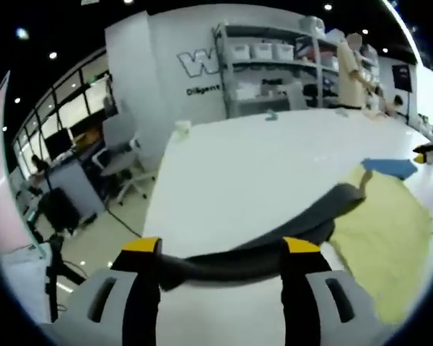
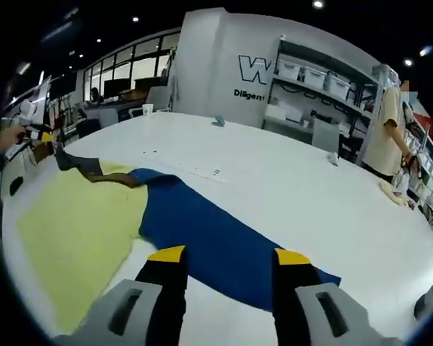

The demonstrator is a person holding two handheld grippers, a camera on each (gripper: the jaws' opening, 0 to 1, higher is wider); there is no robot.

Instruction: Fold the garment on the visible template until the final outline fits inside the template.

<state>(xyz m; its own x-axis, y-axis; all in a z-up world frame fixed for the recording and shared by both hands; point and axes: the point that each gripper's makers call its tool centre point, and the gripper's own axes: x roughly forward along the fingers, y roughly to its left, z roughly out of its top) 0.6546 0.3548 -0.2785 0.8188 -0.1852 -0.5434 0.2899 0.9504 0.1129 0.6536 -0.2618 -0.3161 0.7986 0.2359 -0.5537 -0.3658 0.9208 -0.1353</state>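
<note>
— Nearest in the left gripper view?

— Left gripper point(image 1: 220, 252), yellow-tipped jaws rising from the bottom, a dark grey fold of the garment point(image 1: 274, 241) strung across between them. Looks clamped on that fold, lifted off the table point(image 1: 252, 173).

— And past the jaws?

— Grey cloth trailing right and away, over the edge of the yellow template point(image 1: 390, 238). Beyond that, a blue corner of the same garment lying flat at the template's far end. Then bare white tabletop, a small white cup point(image 1: 182, 127) near the far-left edge.

— Right gripper view, same order?

— Right gripper point(image 2: 229, 258), jaws apart, gripping nothing, hanging just above the near edge of the blue part of the garment point(image 2: 209, 231). Cannot tell whether touching the cloth.

— Where does the garment sit there?

— Spread on the table point(image 2: 296, 180) beside the yellow template point(image 2: 79, 231), overlapping its right edge; a dark strip running from the blue toward the far left, up to the other gripper.

— Farther back?

— A small teal thing point(image 2: 218, 121) on the far side of the table, shelving point(image 2: 310, 90) with white bins against the wall, a person in a pale shirt point(image 2: 386, 133) standing at the right. Office chairs point(image 1: 126, 169) and desks off to the left in the left gripper view.
</note>
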